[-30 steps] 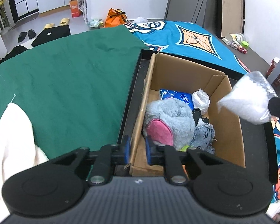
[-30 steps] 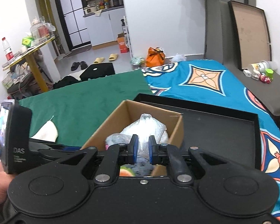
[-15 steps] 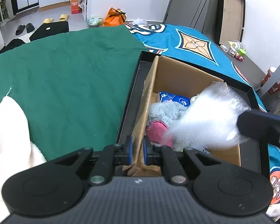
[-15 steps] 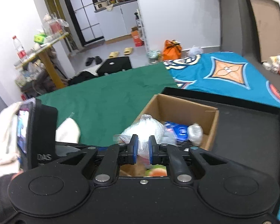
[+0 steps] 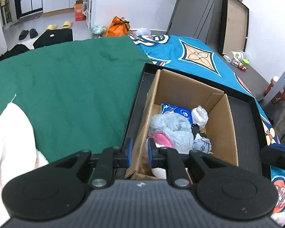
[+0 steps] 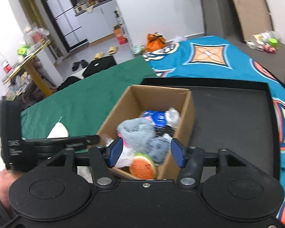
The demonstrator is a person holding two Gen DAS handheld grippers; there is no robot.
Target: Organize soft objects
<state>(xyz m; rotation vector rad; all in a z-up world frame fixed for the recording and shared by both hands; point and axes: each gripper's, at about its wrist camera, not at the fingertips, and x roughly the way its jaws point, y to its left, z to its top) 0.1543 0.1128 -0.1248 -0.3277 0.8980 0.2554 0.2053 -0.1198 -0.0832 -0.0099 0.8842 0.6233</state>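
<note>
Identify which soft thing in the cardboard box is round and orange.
The watermelon-slice toy, lying at the near end of the cardboard box; the other things there are grey, blue or clear.

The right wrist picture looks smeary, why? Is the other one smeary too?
Right wrist view: motion blur smears the cardboard box and the soft things inside; the room's edges curve from the fisheye lens. Left wrist view: sharp, the grey plush shows crisp fuzz, with the same curved edges.

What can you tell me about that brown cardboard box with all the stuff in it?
The cardboard box is plain brown corrugated card, open-topped, standing upright inside a shallow black tray on the bed. Its rim looks creased and bent. Inside lie a fluffy grey plush with a pink patch, a blue packet, a crumpled clear bag and an orange round toy. The left gripper pinches its near wall.
</note>
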